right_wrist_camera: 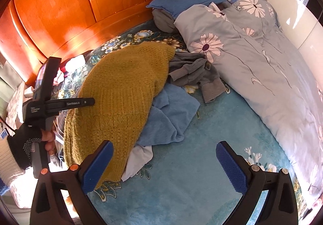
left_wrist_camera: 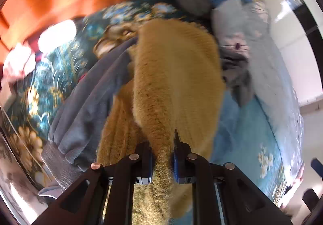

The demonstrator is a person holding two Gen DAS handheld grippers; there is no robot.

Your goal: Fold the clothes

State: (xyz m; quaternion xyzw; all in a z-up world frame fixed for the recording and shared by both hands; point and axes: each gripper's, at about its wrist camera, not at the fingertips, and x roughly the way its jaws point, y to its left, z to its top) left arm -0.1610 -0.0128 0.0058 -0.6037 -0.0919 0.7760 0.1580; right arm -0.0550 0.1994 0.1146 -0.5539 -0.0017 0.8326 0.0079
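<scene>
Only print visible: small white lettering on the black arm of the left claw (right_wrist_camera: pixel 66 104), plus a few white lines on its body (right_wrist_camera: pixel 33 109), seen from right wrist cam. Too small/blurred to read. No other text or nos.

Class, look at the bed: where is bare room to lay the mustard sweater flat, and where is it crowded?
Free: the turquoise bedspread ahead of the open right gripper, between the clothes pile and the floral duvet. Crowded: under the mustard sweater, with the blue garment and grey garment.
</scene>
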